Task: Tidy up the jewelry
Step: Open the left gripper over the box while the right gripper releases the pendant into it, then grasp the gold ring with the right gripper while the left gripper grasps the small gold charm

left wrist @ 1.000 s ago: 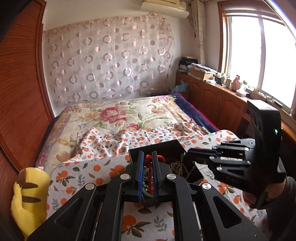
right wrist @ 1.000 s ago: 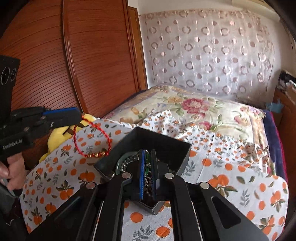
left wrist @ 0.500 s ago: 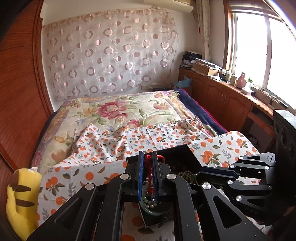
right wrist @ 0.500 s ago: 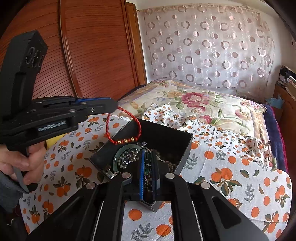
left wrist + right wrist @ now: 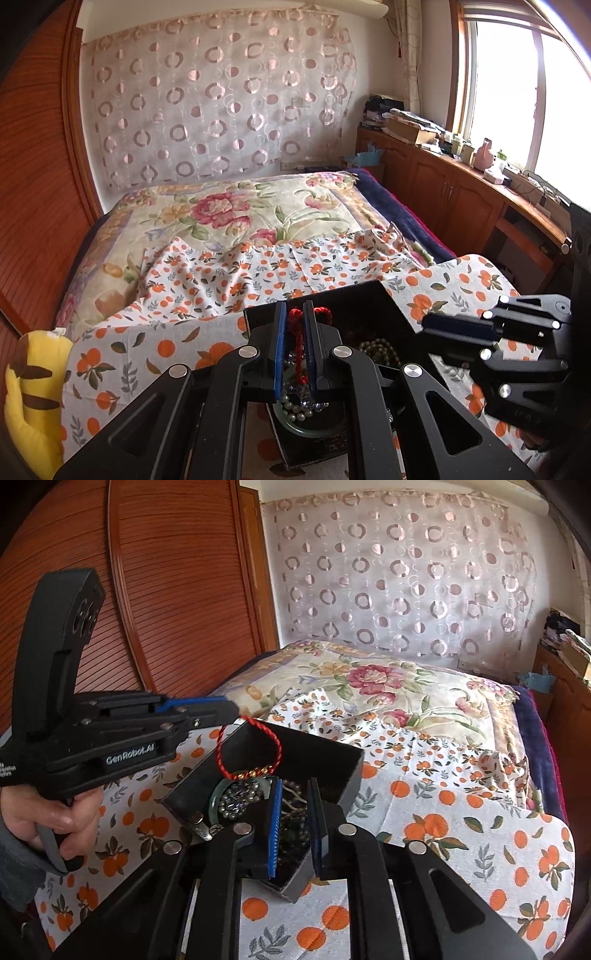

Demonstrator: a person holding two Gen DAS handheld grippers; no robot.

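Now, view by view.

Left wrist view, left gripper (image 5: 294, 317): nearly closed, its blue pads pinching a red cord bracelet (image 5: 295, 325) that runs down between them.
Left wrist view, box (image 5: 384, 302): a black open box sits on the orange-print cloth (image 5: 207, 280) right under the gripper tips, with its far corner pointing up the bed.
Left wrist view, contents: a heap of pearl beads (image 5: 295, 410) lies on a green bangle (image 5: 314, 430) below the pads; a string of dark green beads (image 5: 380, 349) lies to the right of them.
Left wrist view, right gripper (image 5: 436, 326): reaches in from the right, with its tips over the box's right edge; I cannot tell its gap from this side.
Left wrist view, surroundings: a yellow plush toy (image 5: 33, 398) lies at the bed's left edge.

Right wrist view, right gripper (image 5: 295, 794): its jaws have just been opening and stand a little apart over the box (image 5: 325, 760); beaded strands lie below the gap and the pads press on nothing.
Right wrist view, left gripper (image 5: 232, 710): held by a hand (image 5: 48, 819) at the left, with its tips clamping the red cord bracelet (image 5: 251, 749).
Right wrist view, bracelet: hangs as a loop over the box's left corner, its gold beads lowest and just above the green bangle (image 5: 218, 794).
Right wrist view, bed: a floral quilt (image 5: 369, 679) lies beyond the cloth (image 5: 461, 830).
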